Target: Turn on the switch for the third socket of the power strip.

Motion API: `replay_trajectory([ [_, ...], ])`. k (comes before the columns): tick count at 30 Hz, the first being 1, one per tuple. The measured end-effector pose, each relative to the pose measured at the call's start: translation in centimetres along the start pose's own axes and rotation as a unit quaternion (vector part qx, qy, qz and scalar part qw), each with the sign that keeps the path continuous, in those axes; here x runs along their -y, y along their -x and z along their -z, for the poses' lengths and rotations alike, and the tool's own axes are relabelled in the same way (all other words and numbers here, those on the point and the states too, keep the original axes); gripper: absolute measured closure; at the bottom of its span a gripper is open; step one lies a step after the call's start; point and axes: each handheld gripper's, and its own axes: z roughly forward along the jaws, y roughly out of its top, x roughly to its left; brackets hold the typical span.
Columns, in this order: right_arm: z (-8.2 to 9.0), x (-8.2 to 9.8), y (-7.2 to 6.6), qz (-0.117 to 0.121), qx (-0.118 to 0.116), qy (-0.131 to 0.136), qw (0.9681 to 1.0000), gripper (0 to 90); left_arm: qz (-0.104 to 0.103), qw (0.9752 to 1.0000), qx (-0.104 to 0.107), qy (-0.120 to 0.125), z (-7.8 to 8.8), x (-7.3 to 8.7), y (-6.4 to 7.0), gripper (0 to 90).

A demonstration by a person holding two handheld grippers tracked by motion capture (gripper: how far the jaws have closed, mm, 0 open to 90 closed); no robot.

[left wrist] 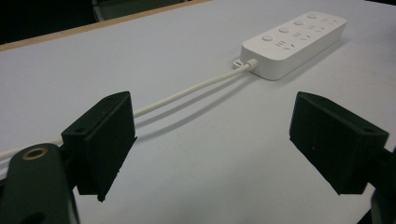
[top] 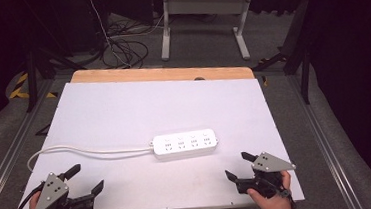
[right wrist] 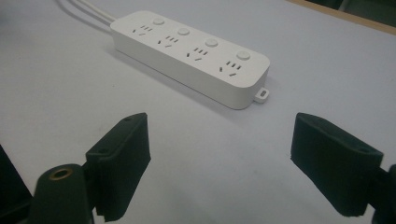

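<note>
A white power strip (top: 185,143) with several sockets lies flat in the middle of the white table top (top: 123,109); it also shows in the left gripper view (left wrist: 295,41) and the right gripper view (right wrist: 191,56). Its white cable (top: 77,150) runs left and loops off the table's left edge. My left gripper (top: 85,178) rests open at the near left corner, nothing between its jaws. My right gripper (top: 238,165) sits open at the near right, pointing toward the strip and empty. Both stand well apart from the strip.
A wooden strip (top: 161,75) borders the table's far edge. Metal rails (top: 327,143) run along both sides. Beyond the table stand a white desk frame (top: 202,18) and loose cables (top: 124,49) on the grey floor.
</note>
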Motion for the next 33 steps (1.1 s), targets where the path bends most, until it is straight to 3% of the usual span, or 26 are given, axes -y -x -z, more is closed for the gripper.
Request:
replay_trajectory([
  [7,0.0,0.0,0.0,0.002,-0.002,0.000,1.0000,20.4,-0.003,1.0000,0.001,0.002,-0.1,-0.1,0.0,15.3],
  [12,0.0,-0.1,-0.1,0.005,-0.003,0.001,1.0000,21.7,0.006,1.0000,0.000,0.001,0.0,-0.1,-0.2,15.1],
  [14,-0.1,-0.2,-0.2,0.007,-0.002,-0.008,0.9999,25.0,0.014,0.9999,-0.001,-0.004,0.0,-0.1,-0.3,14.9],
  [15,-0.2,-0.2,-0.2,0.008,0.009,-0.017,0.9998,25.2,0.014,0.9998,-0.004,-0.010,-0.1,-0.1,-0.3,14.6],
  [20,-0.3,-0.3,-0.3,0.012,0.008,-0.018,0.9997,25.2,0.014,0.9998,0.001,-0.011,-0.1,-0.1,-0.3,14.1],
  [22,-0.2,-0.3,-0.4,0.013,0.002,-0.014,0.9998,25.2,0.001,1.0000,-0.001,-0.008,0.0,-0.2,-0.2,13.9],
  [25,-0.2,-0.4,-0.4,0.014,0.001,-0.015,0.9998,25.2,-0.003,1.0000,-0.004,-0.008,0.0,-0.2,-0.1,13.9],
  [33,-0.2,-1.0,-0.3,0.004,-0.002,-0.019,0.9998,25.2,0.005,0.9999,-0.002,-0.011,0.0,-0.2,-0.2,13.9],
])
